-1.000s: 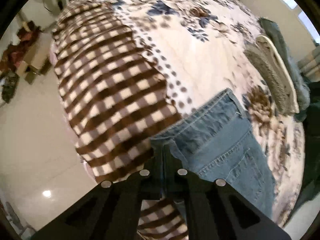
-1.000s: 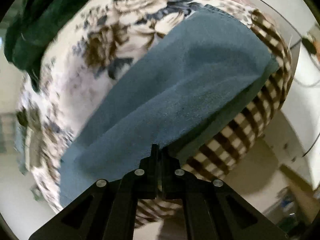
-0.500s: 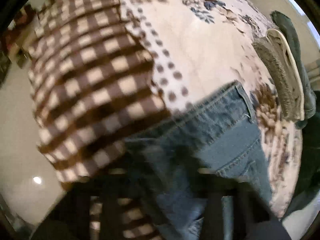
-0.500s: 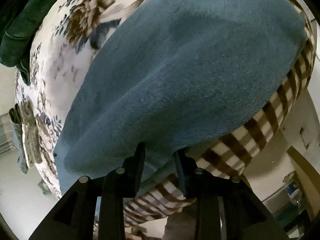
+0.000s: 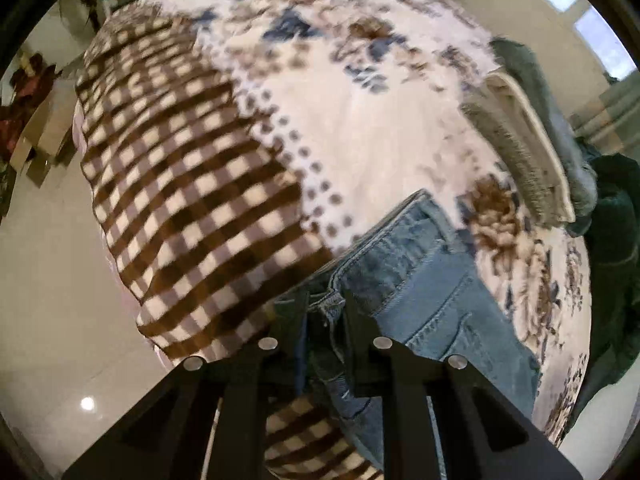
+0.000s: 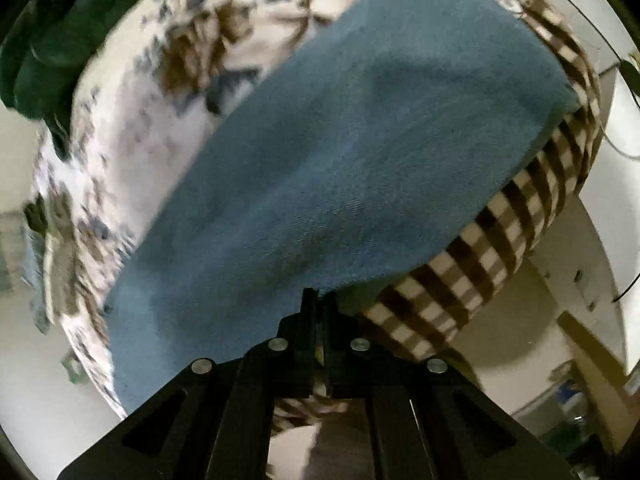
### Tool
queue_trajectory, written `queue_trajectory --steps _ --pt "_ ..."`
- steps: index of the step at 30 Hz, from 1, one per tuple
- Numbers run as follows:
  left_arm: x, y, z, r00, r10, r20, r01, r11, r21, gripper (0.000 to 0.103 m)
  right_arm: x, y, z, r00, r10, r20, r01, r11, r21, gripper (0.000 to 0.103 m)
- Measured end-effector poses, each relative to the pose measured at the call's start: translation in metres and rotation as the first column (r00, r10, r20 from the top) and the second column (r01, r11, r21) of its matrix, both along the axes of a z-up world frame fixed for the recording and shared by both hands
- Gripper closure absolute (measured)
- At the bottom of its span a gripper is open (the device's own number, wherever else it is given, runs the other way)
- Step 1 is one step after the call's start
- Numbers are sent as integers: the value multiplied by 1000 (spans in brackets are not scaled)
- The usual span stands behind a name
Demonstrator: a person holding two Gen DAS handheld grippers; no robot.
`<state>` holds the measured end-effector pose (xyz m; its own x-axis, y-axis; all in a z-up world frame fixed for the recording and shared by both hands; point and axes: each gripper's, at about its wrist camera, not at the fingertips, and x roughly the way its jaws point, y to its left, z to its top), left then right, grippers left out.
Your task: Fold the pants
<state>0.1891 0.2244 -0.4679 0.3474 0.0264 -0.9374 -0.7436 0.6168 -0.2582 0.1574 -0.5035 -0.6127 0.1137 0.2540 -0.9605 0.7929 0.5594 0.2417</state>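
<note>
Gripping jeans [image 5: 424,292] on the bed [image 5: 360,128]: our left hand-held gripper [image 5: 326,308] gapes around the waistband, right hand-held gripper [image 6: 319,300] pinches denim edge (frames blurred).

The left gripper [image 5: 325,304] is being held low at the near edge, pointing toward the far side. Its two black fingers [image 5: 290,312] are being kept apart, with a gap showing between them, and blue cloth is sitting in that gap. The right gripper [image 6: 319,300] is being pointed the same way, up and far. Its two fingers [image 6: 308,304] are being pressed close together, with a thin edge of cloth pinched between the tips.
</note>
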Motion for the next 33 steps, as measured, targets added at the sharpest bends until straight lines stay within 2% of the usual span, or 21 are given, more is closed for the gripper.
queue_trajectory --steps 2,3,5,6,7,9,10,11,13,14,16,17,21,23,24,25,26,29,30,31,33 --pt "-1 7 -25 998 22 -56 -25 998 -53 89 -5 -3 -21 998 8 -60 -8 1000 9 100" --pt "-3 10 -32 996 48 -75 -54 995 -79 87 -8 -6 -33 996 8 -92 -5 999 38 96" --pt "-6 8 -35 990 74 -116 -86 991 -99 84 -21 -16 -47 993 -35 -117 46 994 95 82" --pt "-5 4 -30 990 58 -131 -69 994 -83 84 -28 -21 -46 993 -55 -107 66 992 105 70" --pt "-3 -2 -22 990 29 -138 -37 998 -58 83 -35 -26 -42 993 -68 -94 78 992 104 61" --pt "6 -25 -3 984 -54 -170 59 998 24 76 -50 -42 -26 993 -111 -38 114 989 91 60" --pt "11 -38 5 979 -101 -177 112 992 52 69 -58 -50 -17 990 -142 -15 143 987 76 60" --pt "18 -56 11 968 -159 -192 177 981 76 54 -65 -59 -10 985 -175 5 174 983 63 60" --pt "33 -95 19 943 -270 -193 292 952 94 35 -81 -87 5 964 -262 50 261 965 24 60" --pt "39 -108 20 932 -309 -191 331 939 96 32 -85 -101 11 951 -301 73 302 953 6 60" --pt "58 -157 18 883 -432 -184 454 885 105 31 -90 -128 17 927 -363 96 367 930 -25 60" --pt "64 -172 17 865 -466 -184 488 867 100 31 -90 -139 20 914 -391 109 397 917 -35 60" --pt "91 -247 0 777 -611 -152 619 785 7 31 -96 -182 12 846 -507 166 514 858 -3 60" --pt "98 -289 -12 719 -679 -145 685 729 -20 31 -91 -195 1 822 -540 180 544 838 29 60" --pt "101 -306 -18 692 -705 -156 710 703 -30 31 -90 -199 -3 807 -557 198 561 827 38 71" --pt "104 -319 -22 669 -726 -159 730 682 -39 31 -88 -201 -5 804 -559 203 567 823 23 92" --pt "106 -335 -28 638 -752 -167 757 652 -42 31 -84 -201 -4 810 -549 205 562 827 -4 96" --pt "106 -363 -42 571 -796 -203 807 589 -40 31 -60 -184 26 859 -431 275 483 861 -157 98" --pt "106 -367 -46 556 -802 -219 816 577 -38 31 -56 -179 38 869 -391 304 459 867 -196 98" --pt "105 -368 -49 549 -804 -229 820 571 -39 31 -52 -174 51 876 -348 333 435 869 -235 98" --pt "104 -367 -58 540 -803 -251 823 567 -44 31 -55 -172 60 877 -329 350 429 865 -261 98"
